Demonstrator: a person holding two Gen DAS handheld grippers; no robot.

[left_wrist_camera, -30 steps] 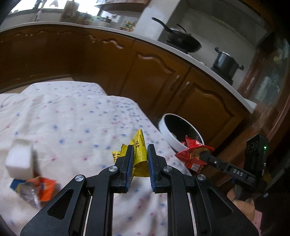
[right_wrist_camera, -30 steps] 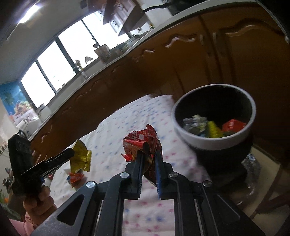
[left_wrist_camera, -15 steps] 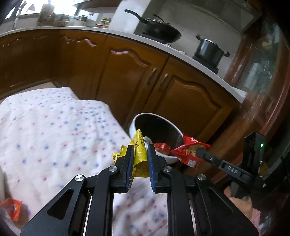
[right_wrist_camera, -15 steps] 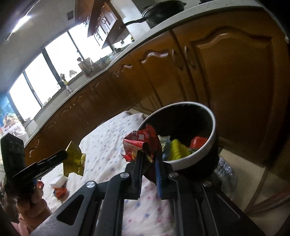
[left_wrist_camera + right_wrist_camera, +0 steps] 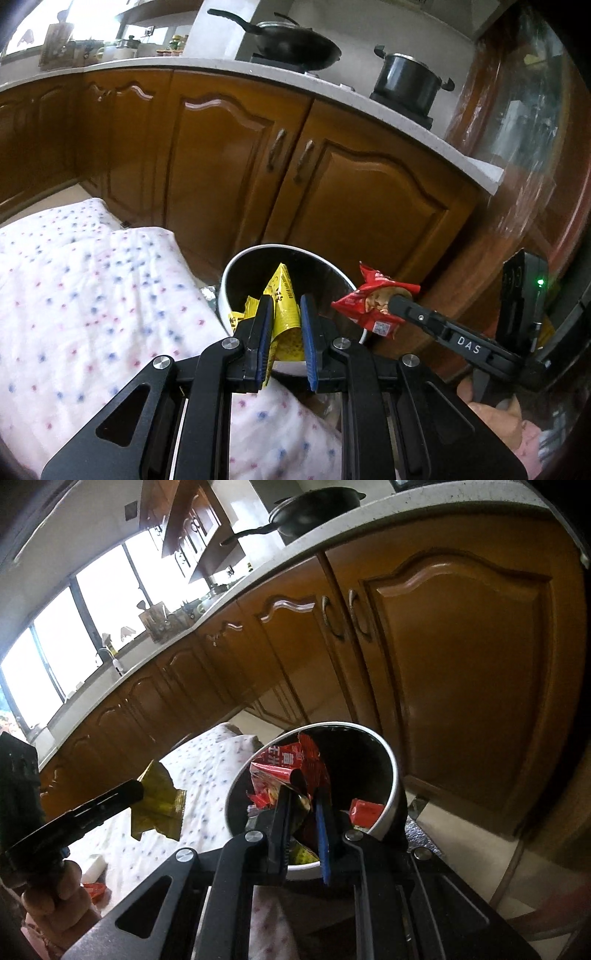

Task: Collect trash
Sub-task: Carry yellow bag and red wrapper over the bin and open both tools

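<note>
Brown wooden kitchen cabinets [image 5: 362,206] under a pale stone countertop [image 5: 229,70] fill the background, with a black wok [image 5: 295,48] and a dark lidded pot [image 5: 406,83] standing on the stove. At left lies a white cloth with red and blue dots [image 5: 85,295], which covers the table beside me. Just off its right edge stands a round bin with a white rim and black inside [image 5: 225,288]; from my right wrist view [image 5: 393,775] a small red packet [image 5: 365,810] and other scraps lie inside it.

My left gripper [image 5: 287,325] has its blue-padded fingers [image 5: 265,332] closed on a crumpled yellow foil wrapper [image 5: 284,306], which I hold up in front of the bin's opening; from the right wrist view [image 5: 159,801] the same wrapper hangs over the cloth, just left of the bin.

To the right, my right gripper [image 5: 301,819] pinches a crumpled red snack wrapper [image 5: 291,771] between its fingers, and the wrapper sits over the open mouth of the bin. From the left wrist view this red wrapper [image 5: 369,302] is in the air at the bin's right rim, clamped at the tip of the right gripper [image 5: 397,301].

At lower left of the right wrist view, a white block [image 5: 92,866] and a small orange-red packet [image 5: 94,890] rest on the cloth.
</note>
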